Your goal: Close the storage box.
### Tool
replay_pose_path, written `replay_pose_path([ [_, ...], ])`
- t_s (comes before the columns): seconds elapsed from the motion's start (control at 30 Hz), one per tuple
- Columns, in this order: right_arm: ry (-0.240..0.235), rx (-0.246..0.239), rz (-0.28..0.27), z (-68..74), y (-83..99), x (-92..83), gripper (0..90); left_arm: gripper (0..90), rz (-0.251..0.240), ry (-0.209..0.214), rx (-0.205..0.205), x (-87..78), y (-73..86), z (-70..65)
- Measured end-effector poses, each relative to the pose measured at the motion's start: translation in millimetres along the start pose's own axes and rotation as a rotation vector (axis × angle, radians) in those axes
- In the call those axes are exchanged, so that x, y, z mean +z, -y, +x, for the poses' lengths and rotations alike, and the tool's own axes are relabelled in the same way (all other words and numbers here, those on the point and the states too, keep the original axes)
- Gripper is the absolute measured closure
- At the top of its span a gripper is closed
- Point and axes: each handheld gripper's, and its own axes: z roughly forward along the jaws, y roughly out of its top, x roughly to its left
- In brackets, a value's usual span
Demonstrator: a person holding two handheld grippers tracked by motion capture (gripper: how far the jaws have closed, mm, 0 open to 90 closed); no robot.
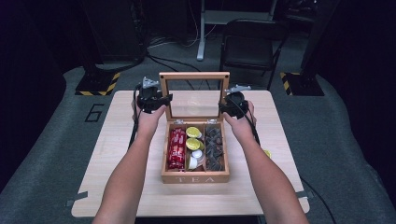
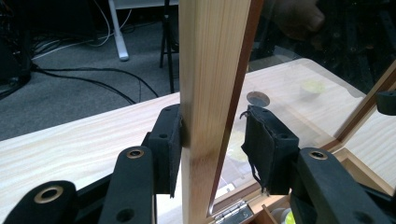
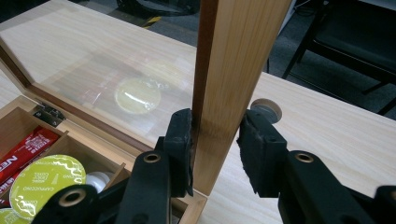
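Tea box [image 1: 195,176] standing at the middle of the bench [image 1: 126,186], its glazed lid [image 1: 194,76] raised upright at the box's far edge, the side rails running vertically. I have the left hand-held gripper [image 2: 212,140] straddling the left rail: one pad touches the wood, the other stands off from it, so no firm grip yet. The right hand-held gripper [image 3: 215,140] is clamped on the right rail. Both hands sit level with the lid; I judge that any swing must turn about the hinges [image 1: 179,122] below.
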Motion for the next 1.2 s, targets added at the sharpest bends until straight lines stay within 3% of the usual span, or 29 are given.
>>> replay_pose_path([
  [0.6, -0.018, 0.019, -0.018, 1.6, 3.2, -7.8, 60.9, 58.1, -0.044, 0.025, 0.029, -10.3, 10.7, -2.0],
  [0.97, -0.074, 0.01, -0.051, 0.4, 2.0, -25.4, 55.5, 58.1, -0.06, 0.037, 0.057, -16.5, 16.5, -4.1],
  [1.2, -0.08, -0.005, -0.079, -1.8, -2.7, -38.8, 55.1, 57.6, -0.07, 0.035, 0.061, -19.2, 19.5, -6.5],
])
